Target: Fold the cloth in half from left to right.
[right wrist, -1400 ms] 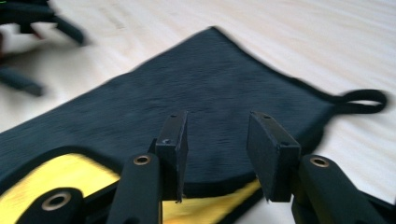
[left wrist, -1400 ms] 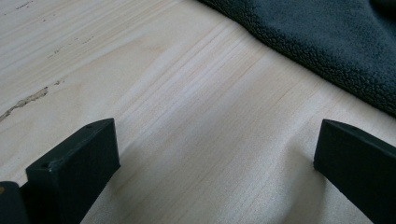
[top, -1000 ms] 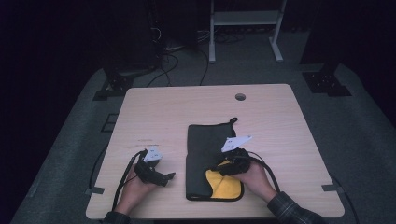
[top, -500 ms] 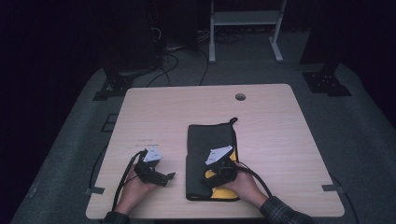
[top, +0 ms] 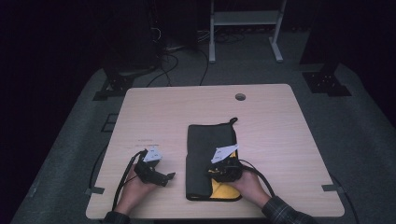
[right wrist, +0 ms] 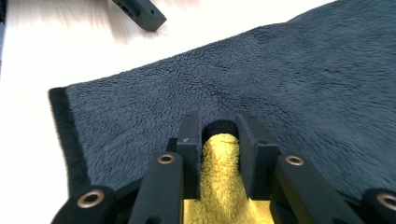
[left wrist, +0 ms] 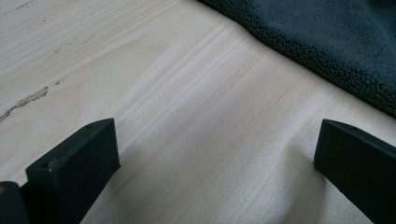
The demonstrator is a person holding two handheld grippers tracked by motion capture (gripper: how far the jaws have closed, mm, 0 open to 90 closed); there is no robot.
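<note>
Cloth work sits at the near edge of a pale wooden bench. A dark grey fleece towel lies flat there, long side running away from the person, with a small loop at its far right corner. Its near right corner is turned over and shows a yellow underside.

The right gripper rests on that near part of the towel, held in the person's right hand. In the right gripper view its jaws stand close together, clamped on a raised fold of the towel: the yellow underside fills the narrow gap between them, capped by the dark hem.

The left gripper lies on bare wood just to the left of the towel, held in the left hand, its jaws pointing toward the cloth. In the left gripper view the jaws are wide apart with nothing between them but the bench, and the towel's edge runs across the upper right, near but not touching them.

Black cable trails from each gripper toward the bench's near edge. Floor around the bench is dark grey.
</note>
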